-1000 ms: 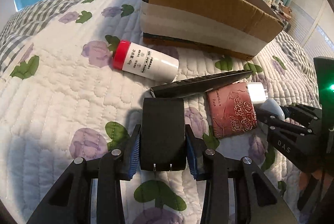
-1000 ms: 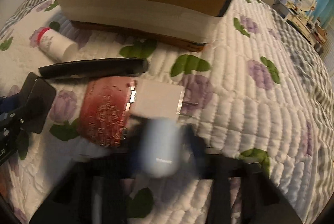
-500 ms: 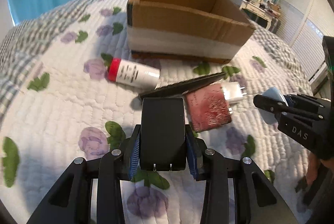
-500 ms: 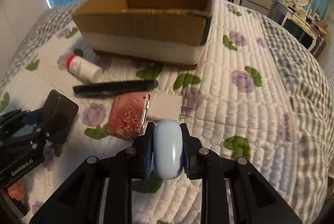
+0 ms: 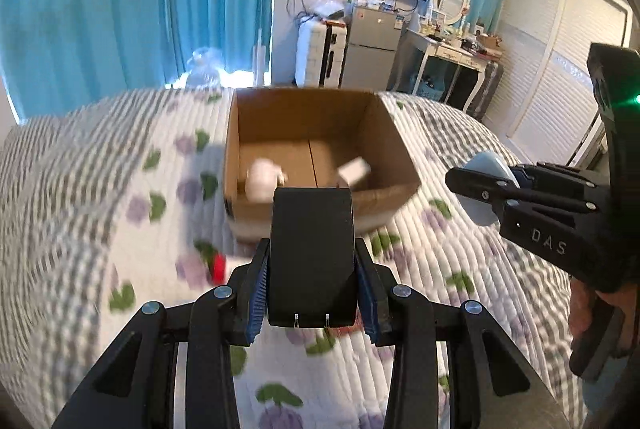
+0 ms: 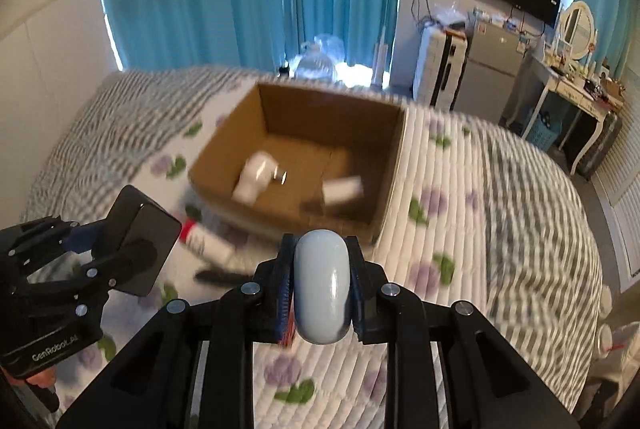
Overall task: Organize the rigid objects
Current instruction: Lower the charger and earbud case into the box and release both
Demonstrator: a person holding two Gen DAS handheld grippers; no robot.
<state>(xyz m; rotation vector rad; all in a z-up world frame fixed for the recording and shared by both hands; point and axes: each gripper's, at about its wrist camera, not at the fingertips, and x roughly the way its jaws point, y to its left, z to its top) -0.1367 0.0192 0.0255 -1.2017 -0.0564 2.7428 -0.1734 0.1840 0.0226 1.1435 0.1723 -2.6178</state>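
My left gripper point(image 5: 312, 269) is shut on a black box-shaped object point(image 5: 312, 249), held high above the bed; it also shows in the right wrist view point(image 6: 138, 253). My right gripper point(image 6: 320, 289) is shut on a pale blue oval object point(image 6: 322, 293), seen at the right in the left wrist view point(image 5: 486, 185). An open cardboard box point(image 5: 320, 117) point(image 6: 396, 165) stands on the quilt ahead and below, with a white plug-like item point(image 6: 256, 175) and a small white block point(image 6: 342, 187) inside.
A white bottle with a red cap point(image 6: 204, 241) and a black remote point(image 6: 224, 275) lie on the floral quilt point(image 5: 100, 209) near the box's front. A fridge, a suitcase and a dresser stand beyond the bed, with blue curtains behind.
Both grippers have risen with their objects, and the views now look down into the box. The wallet and the white charger have dropped out of view.
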